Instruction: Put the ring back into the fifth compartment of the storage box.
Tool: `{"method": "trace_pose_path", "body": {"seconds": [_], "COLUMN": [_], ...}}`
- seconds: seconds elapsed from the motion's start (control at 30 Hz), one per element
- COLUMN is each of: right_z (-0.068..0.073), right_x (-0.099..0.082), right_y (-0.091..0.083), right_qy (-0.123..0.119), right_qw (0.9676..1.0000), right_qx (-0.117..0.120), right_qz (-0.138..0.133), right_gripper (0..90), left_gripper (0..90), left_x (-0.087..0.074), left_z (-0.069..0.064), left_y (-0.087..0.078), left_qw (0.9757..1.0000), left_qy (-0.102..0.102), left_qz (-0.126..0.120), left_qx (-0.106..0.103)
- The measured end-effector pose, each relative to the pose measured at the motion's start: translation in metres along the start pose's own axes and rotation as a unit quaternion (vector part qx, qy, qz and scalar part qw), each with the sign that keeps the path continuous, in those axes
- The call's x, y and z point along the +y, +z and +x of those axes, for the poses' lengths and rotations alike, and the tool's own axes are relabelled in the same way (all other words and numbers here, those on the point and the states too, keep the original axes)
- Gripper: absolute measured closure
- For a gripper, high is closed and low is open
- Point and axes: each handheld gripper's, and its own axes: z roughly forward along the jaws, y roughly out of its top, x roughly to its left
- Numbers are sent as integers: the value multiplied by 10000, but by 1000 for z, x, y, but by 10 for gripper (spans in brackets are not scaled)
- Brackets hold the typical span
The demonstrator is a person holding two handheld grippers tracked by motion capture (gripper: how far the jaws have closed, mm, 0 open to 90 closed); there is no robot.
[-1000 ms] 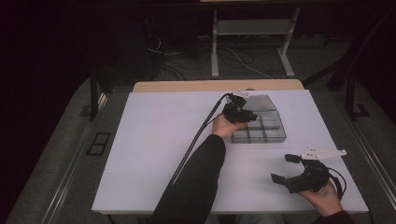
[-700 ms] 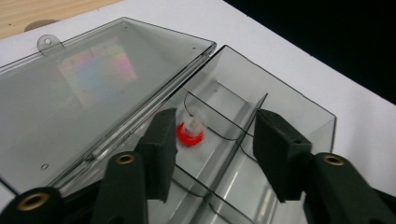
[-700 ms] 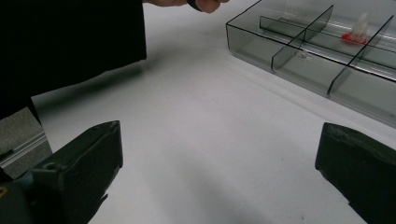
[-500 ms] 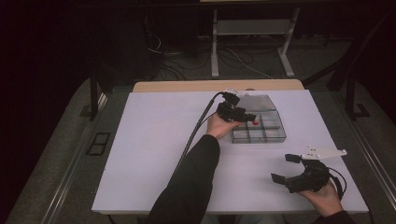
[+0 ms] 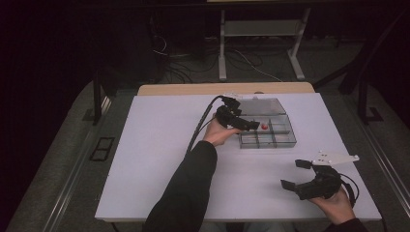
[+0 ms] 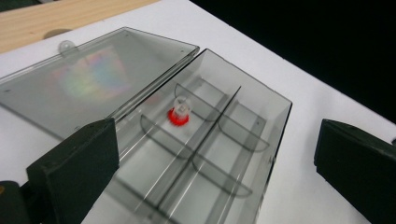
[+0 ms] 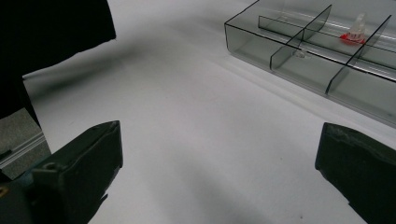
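Since the small red-based piece (image 6: 179,112) sits in a middle cell of the back row of the clear divided box (image 5: 285,140), whose lid (image 6: 88,79) lies open behind, the spread left gripper (image 5: 251,126) above it should descend straight between the dividers; the right gripper (image 5: 296,173), also spread, idles near the front edge.

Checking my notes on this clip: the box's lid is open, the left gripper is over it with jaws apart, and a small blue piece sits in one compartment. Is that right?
Not quite: the piece is red with a clear top, not blue, as the left gripper view shows. The rest holds: the box has its lid open, and the left gripper is over it with jaws apart.
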Motion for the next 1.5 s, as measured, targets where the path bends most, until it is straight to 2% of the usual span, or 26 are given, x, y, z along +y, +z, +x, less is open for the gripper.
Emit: {"method": "trace_pose_path", "body": {"seconds": [0.27,0.37,0.4,0.43,0.47,0.7,0.8,1.23,1.5], "right_z": [0,0,1,1,1,1,1,2,2], "right_x": [0,0,0,0,0,0,0,0,-1], "right_y": [0,0,1,1,1,1,1,2,2], "right_qy": [-21,-22,-26,-28,-29,-29,-38,-51,-66], "right_qw": [10000,10000,10000,10000,10000,10000,10000,10000,9999], "right_qx": [-2,-5,-6,-2,-4,-4,-8,-20,-47], "right_qz": [17,12,15,23,25,24,25,44,68], "right_gripper": [3,3,3,3,3,2,3,3,3], "left_gripper": [0,0,0,0,0,0,0,0,0], "left_x": [-9,-12,-13,-14,-15,-24,-28,-53,-76], "left_z": [-11,-17,-18,-20,-20,-28,-29,-39,-43], "left_y": [-31,-38,-42,-44,-48,-64,-70,-99,-116], "left_qw": [9996,9993,9993,9992,9990,9986,9984,9981,9977], "left_qy": [203,105,190,166,271,306,353,289,182], "left_qz": [-125,-309,-258,-306,-266,-315,-264,-343,-400], "left_qx": [148,177,186,207,214,302,354,425,518]}}
